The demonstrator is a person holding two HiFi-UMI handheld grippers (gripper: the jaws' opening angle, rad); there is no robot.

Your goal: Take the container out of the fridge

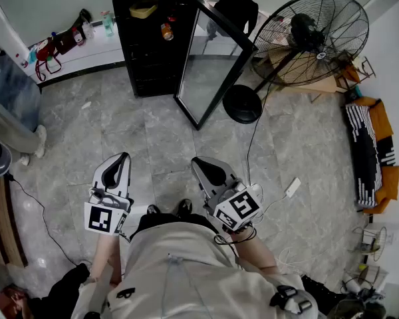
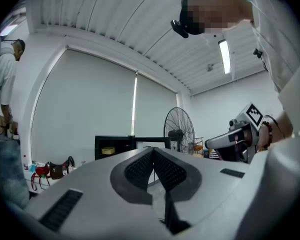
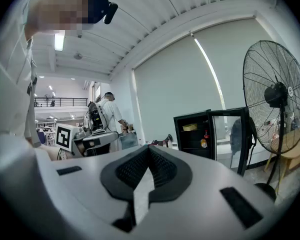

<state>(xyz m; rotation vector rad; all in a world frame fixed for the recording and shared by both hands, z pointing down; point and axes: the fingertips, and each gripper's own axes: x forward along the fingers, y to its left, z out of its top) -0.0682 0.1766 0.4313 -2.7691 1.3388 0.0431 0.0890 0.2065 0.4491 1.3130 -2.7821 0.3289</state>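
Observation:
The black fridge (image 1: 153,42) stands far ahead across the floor, its glass door (image 1: 216,65) swung open to the right. A yellow container (image 1: 143,9) sits on its top shelf, with an orange bottle (image 1: 167,31) on the shelf below. Both grippers are held level near my body, well short of the fridge. The left gripper (image 1: 123,158) and the right gripper (image 1: 197,162) are shut with nothing in them. In the left gripper view the container (image 2: 108,150) shows small above the closed jaws; in the right gripper view the container (image 3: 189,127) sits inside the fridge (image 3: 195,136).
A large floor fan (image 1: 312,35) stands right of the open door, its round base (image 1: 243,104) near the door's edge. A cable and power strip (image 1: 292,187) lie on the floor at the right. Bags (image 1: 60,44) rest by the back wall. A person's legs (image 1: 13,135) are at the left.

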